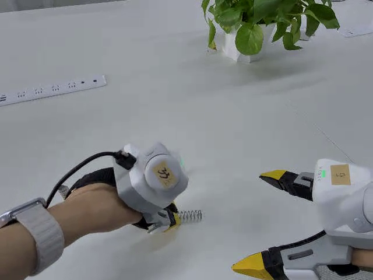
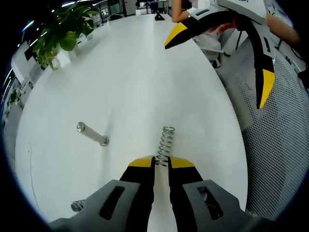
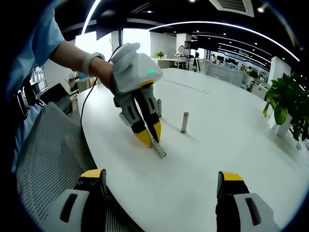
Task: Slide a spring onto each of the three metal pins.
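Left gripper (image 2: 161, 162): clenched on one end of a spring (image 2: 165, 142), its free end low over the table (image 2: 145, 72), bare upright pin (image 2: 91, 134) nearby. Right gripper (image 3: 161, 176): splayed, empty. Risk: the end-pinched spring may bend off-axis, snag the pin top and pop loose.

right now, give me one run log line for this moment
left gripper: shut on spring | right gripper: open, empty | pin: upright, bare | stage: spring not yet on pin
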Available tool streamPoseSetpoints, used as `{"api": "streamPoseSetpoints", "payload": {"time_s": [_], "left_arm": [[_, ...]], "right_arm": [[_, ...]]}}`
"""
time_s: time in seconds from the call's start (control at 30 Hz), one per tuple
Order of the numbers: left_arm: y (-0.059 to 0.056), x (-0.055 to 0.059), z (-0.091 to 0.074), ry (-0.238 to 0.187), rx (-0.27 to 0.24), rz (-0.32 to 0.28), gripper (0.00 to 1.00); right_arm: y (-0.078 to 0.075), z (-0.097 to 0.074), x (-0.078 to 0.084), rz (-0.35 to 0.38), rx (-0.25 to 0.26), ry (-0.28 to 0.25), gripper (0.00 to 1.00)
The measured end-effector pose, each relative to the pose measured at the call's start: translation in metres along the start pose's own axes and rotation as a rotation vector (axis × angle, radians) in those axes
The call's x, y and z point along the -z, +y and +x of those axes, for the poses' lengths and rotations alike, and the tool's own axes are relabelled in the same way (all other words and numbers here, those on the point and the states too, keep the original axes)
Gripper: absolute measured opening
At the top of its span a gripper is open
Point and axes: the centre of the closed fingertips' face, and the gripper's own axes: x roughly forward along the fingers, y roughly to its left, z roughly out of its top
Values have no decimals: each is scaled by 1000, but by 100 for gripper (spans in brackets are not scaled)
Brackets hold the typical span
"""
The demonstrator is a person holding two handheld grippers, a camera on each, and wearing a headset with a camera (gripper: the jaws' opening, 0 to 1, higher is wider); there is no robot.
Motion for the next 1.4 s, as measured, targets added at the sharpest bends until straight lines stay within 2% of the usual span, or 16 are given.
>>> {"api": "streamPoseSetpoints", "payload": {"time_s": [0.1, 0.2, 0.33, 0.4, 0.47, 0.6, 0.67, 0.77, 0.8, 1.0, 1.17, 1.4], "left_arm": [[-3, 2, -3, -63, -19, -95, 7], [-6, 5, -9, -104, -44, -134, 7], [-14, 1, -19, -190, -45, -205, 7], [-17, 2, -26, -210, -57, -205, 7], [-17, 0, -33, -255, -82, -232, 7], [-25, 5, -47, -297, -101, -230, 7], [-28, 7, -52, -311, -107, -239, 7], [-35, 9, -60, -343, -111, -236, 7], [-37, 13, -63, -356, -119, -234, 7], [-50, 25, -75, -402, -131, -260, 7], [-63, 23, -87, -451, -119, -229, 7], [-66, 20, -106, -516, -128, -210, 7]], "right_arm": [[3, 1, -2, 12, -10, -12, 95], [4, 1, -3, 9, -12, -13, 94], [8, 3, -9, 8, -24, -24, 91], [13, 3, -14, 6, -49, -35, 88], [14, 4, -19, 6, -51, -41, 83], [20, 9, -36, 36, -82, -79, 79], [25, 11, -42, 25, -106, -87, 77], [36, 15, -48, -4, -156, -73, 71], [43, 17, -50, -23, -190, -63, 69], [62, 25, -53, -56, -277, -25, 59], [75, 28, -57, -92, -350, -1, 51], [93, 29, -65, -122, -451, 21, 40]]}}
